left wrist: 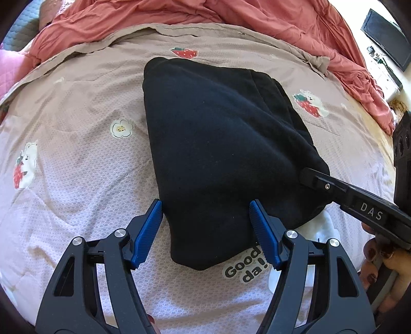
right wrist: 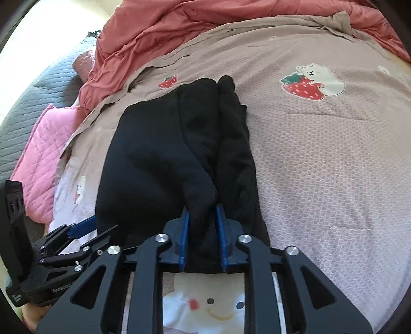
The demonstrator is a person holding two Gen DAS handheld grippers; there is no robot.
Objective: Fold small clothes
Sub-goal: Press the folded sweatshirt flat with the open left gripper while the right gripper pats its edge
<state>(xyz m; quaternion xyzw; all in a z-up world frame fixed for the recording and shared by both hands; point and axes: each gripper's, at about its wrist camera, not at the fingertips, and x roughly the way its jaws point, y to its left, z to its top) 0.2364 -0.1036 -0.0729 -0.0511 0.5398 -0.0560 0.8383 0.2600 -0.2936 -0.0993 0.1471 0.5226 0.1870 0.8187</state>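
Black fleece, thick and soft, makes up the small folded garment [left wrist: 218,144] that lies in the middle of a mauve quilted bedspread printed with strawberries and white bears [left wrist: 77,159], its long axis running away from both cameras toward the rumpled coral-red blanket [left wrist: 133,23] at the far side of the bed. Both claws sit at the garment's near end. The right gripper [right wrist: 203,213] has its blue pads drawn in close on a bunched fold of the near edge, and the cloth fills the narrow gap between them, so I read it as clamped on the fleece. In the left wrist view that same gripper reaches in from the right side, its black tip lying on the garment's near right corner. The left gripper [left wrist: 205,213] stands with its blue jaws wide apart, one pad just beside the garment's left edge and the other over the cloth, neither pressing on it; it holds nothing. The relation that matters is this: the fleece stretches forward from both claws, so any further fold would likely carry the near edge along that axis toward the far end. The right hand already has its grip, while the left is near enough to take the opposite near corner but has not yet closed.
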